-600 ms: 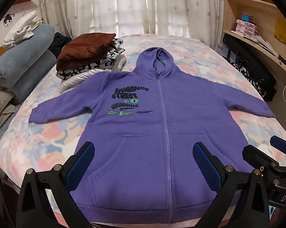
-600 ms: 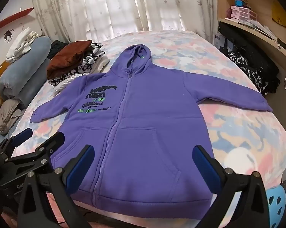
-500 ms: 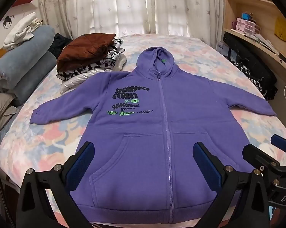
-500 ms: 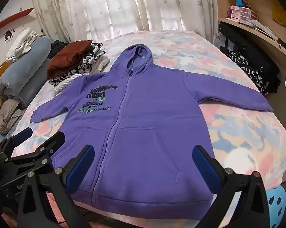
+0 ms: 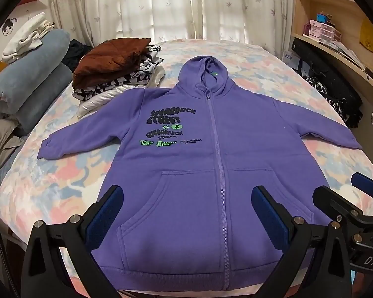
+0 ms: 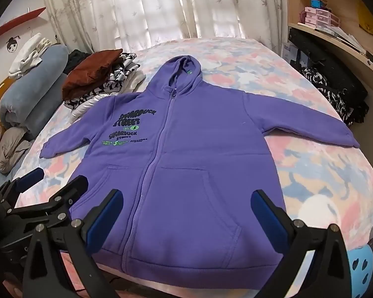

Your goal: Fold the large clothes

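Both tongs stand wide and hold nothing: the left tongs (image 5: 186, 213) and the right tongs (image 6: 186, 213) hover above the near hem, angled down at the bed (image 5: 273, 62). A purple zip hoodie (image 5: 199, 173) lies flat and face up on the flowered bedspread, its long axis running from the hem at 6 o'clock to the hood at 12 o'clock, sleeves spread toward 9 and 3 o'clock. A pile of folded clothes (image 5: 117, 72) sits at about 10 o'clock, touching the hoodie's shoulder.
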Motion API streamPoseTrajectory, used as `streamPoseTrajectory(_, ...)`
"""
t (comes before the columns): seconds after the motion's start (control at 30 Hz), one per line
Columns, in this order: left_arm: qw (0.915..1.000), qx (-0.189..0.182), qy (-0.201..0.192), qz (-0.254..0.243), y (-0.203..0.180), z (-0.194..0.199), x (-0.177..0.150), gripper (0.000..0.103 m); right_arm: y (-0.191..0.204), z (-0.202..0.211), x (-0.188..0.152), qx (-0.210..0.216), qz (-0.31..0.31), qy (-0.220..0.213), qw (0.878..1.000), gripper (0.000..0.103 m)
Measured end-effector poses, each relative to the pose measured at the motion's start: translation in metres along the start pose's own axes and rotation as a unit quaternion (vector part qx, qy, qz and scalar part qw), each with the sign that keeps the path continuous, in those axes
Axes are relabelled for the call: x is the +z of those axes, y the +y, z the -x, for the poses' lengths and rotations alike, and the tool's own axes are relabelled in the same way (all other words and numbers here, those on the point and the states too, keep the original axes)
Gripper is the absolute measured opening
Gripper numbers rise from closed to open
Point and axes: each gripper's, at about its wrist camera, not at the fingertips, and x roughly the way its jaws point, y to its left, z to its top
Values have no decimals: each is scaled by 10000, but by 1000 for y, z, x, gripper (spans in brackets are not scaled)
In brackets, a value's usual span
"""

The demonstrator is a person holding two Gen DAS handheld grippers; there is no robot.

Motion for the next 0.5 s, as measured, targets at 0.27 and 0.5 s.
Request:
streamPoseTrajectory(0.27, 10000, -19, 15, 80, -1, 1, 3, 102, 6, -3, 0, -26, 51, -6, 10000, 103)
streamPoseTrajectory(0.5, 10000, -23, 32, 91, 3, 1, 1, 102, 7, -2, -2, -12, 63, -8, 10000, 103)
